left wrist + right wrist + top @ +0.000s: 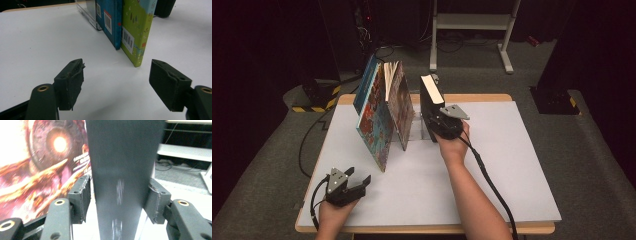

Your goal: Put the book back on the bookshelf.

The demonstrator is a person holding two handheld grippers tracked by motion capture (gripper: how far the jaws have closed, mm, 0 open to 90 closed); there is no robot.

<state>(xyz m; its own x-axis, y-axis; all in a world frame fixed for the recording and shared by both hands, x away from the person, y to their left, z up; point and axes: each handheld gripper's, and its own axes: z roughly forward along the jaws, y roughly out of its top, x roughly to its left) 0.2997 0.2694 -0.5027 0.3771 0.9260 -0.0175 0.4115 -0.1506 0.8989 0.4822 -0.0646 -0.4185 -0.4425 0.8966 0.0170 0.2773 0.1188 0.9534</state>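
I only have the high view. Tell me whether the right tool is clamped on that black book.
Observer: In the right gripper view the black book stands between the right tool's jaws, a sliver of gap at one pad: not clamped.
Operator: Report what faces the left tool.
Observer: The left tool is open and empty; a green book and a blue book stand ahead, barcodes showing.
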